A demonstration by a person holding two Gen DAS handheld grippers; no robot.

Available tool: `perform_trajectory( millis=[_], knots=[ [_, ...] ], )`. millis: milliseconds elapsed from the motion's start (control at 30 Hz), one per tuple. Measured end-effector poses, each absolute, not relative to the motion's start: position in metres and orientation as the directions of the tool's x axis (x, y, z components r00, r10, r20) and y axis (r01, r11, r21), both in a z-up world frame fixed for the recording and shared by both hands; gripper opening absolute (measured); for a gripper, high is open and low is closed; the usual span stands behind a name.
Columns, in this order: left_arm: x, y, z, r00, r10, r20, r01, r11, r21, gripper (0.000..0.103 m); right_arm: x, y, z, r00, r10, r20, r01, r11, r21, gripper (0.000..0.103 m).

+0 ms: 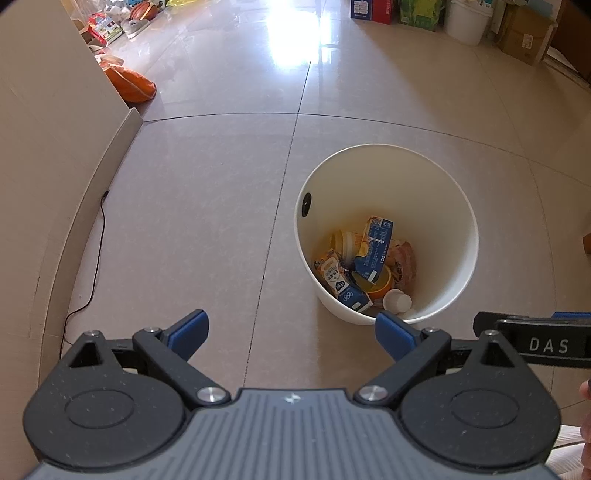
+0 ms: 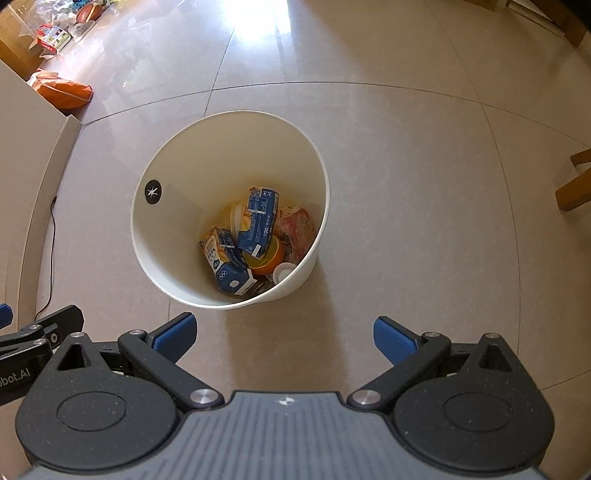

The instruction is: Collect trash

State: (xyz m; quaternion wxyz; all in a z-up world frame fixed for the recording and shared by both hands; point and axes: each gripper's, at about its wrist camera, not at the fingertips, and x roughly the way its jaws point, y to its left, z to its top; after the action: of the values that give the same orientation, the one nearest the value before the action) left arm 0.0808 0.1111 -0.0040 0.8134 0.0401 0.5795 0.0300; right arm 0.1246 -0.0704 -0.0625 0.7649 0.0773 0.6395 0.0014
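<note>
From the left wrist view, the left claw (image 1: 291, 338) hangs released above the glossy beige tiled floor (image 1: 207, 221), its blue-padded fingers (image 1: 186, 334) spread wide with nothing between them. Ahead and to the right stands a round white plastic trash bin (image 1: 454, 236), upright on the floor. Inside it lie two blue-and-yellow drink cartons (image 1: 375, 253), an orange plastic cup (image 1: 380, 286), a small white bottle (image 1: 397, 301), a cream round lid (image 1: 345, 242) and a pinkish crumpled wrapper (image 1: 404, 264), all heaped at the bottom. A black sticker (image 1: 306, 203) sits on the bin's inner wall near the rim. A thin black cable (image 1: 98, 254) runs along the beige wall base (image 1: 74, 206) at the left. An orange fabric bag (image 1: 129, 83) lies further back by the wall, and boxes with a white bucket (image 1: 467, 20) line the far side. The right claw's black body shows at the right edge.

From the right wrist view, the right claw (image 2: 282, 338) is likewise released, blue pads (image 2: 395, 339) far apart and empty, hovering just short of the same white bin (image 2: 184, 173), which stands ahead and slightly left. The cartons (image 2: 258, 221), orange cup (image 2: 271, 260) and wrapper (image 2: 299, 229) rest inside. A wooden furniture leg (image 2: 574, 181) shows at the right edge, and part of the left claw at the lower left.
</note>
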Motion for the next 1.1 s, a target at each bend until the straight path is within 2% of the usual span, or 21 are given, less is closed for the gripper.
perform_trajectory(
  millis=[1100],
  knots=[
    [0.0803,0.1106,-0.0019,0.324,0.103,-0.940,-0.006,0.994,0.107,0.097,0.1249,-0.0723,-0.0629,0.185,0.104,-0.977,0.106,0.986,0.126,0.103]
  ],
)
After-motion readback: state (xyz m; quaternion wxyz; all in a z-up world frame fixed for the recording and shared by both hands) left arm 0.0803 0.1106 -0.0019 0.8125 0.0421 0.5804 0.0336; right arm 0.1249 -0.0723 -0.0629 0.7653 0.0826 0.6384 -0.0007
